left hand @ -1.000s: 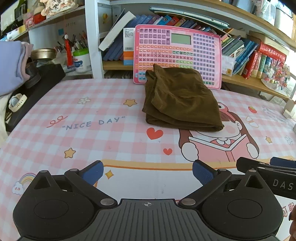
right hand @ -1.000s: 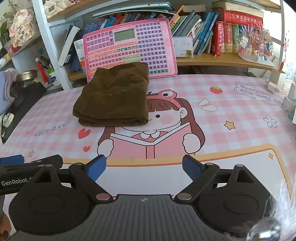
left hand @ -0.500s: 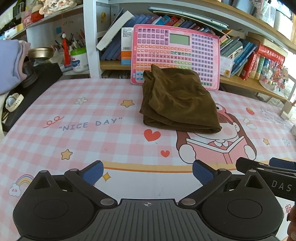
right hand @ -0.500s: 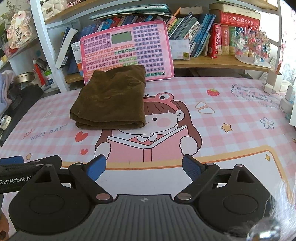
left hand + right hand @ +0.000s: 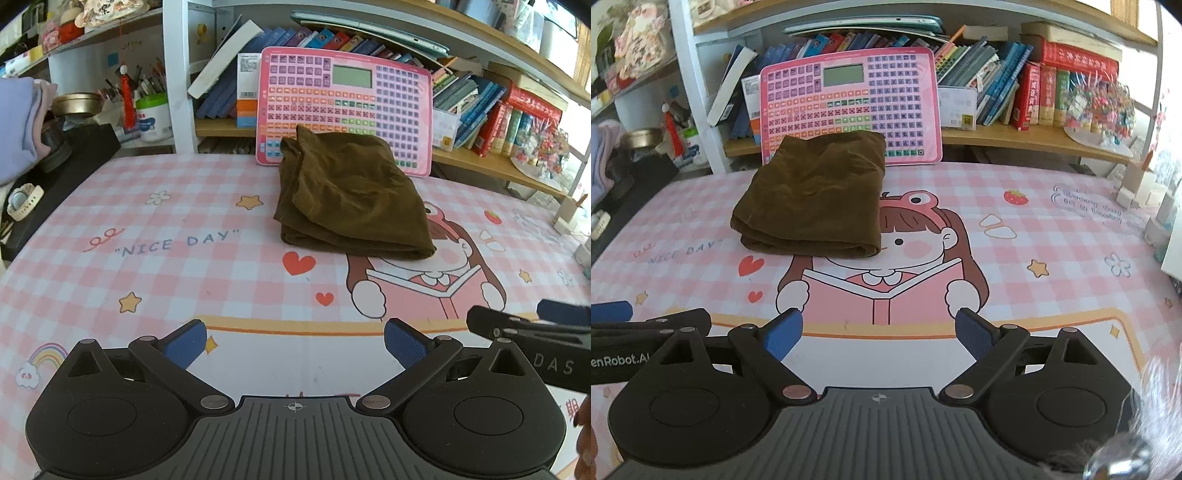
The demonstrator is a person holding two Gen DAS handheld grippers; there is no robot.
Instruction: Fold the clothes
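Observation:
A brown garment [image 5: 351, 199] lies folded into a thick rectangle on the pink checked table mat [image 5: 166, 236], near the far edge. In the right wrist view the same brown garment [image 5: 816, 199] sits left of centre, partly over the cartoon girl print. My left gripper [image 5: 293, 341] hovers open over the near edge of the mat, nothing between its blue pads. My right gripper [image 5: 879, 332] is also open and empty, beside the left one and well short of the garment. Each gripper's finger shows at the edge of the other's view.
A pink toy keyboard tablet [image 5: 345, 107] leans against the bookshelf just behind the garment. Books [image 5: 1034, 92] fill the shelf. A black stand with a watch [image 5: 22, 199] and lilac clothing [image 5: 18, 125] sit at the left. Small boxes [image 5: 1160, 218] stand at the right edge.
Both views have shifted only slightly; the garment stays folded in the same spot. Both grippers remain open and empty near the table's front edge.

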